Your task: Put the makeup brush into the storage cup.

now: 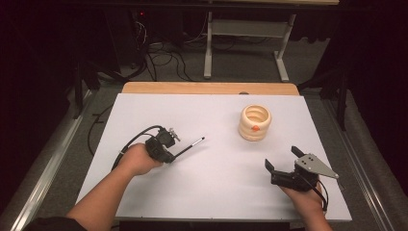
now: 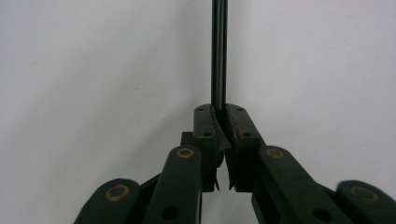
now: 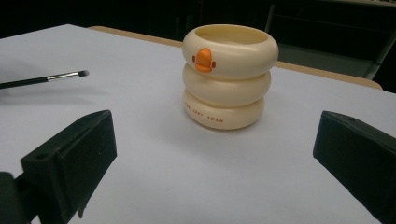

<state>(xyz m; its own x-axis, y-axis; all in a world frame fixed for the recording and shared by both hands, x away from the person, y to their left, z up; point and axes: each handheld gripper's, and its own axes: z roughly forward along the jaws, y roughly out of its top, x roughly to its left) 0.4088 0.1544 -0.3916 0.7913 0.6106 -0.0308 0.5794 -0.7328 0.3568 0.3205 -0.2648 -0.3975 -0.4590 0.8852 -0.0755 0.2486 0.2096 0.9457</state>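
A: Starting at the left of the table, what is the left gripper doing?

B: Its jaws are clamped on the thin dark handle of a small brush. In the left gripper view the handle runs straight out from between the closed pads toward twelve o'clock.

A: And in the high view?

B: The brush leaves the gripper toward about two o'clock, its pale tip pointing at the far right part of the white surface. In the right gripper view the brush seems to sit a little above the table, over its own shadow.

A: What lies further right?

B: A cream holder shaped like three stacked rings, with an orange beak on its side. It stands upright, well apart from the brush tip, roughly at two o'clock from it.

A: And the right gripper?

B: It rests near the table's right front corner with its jaws spread wide, nothing between them. The holder stands ahead of it at about eleven o'clock in the high view, clear of both jaws.
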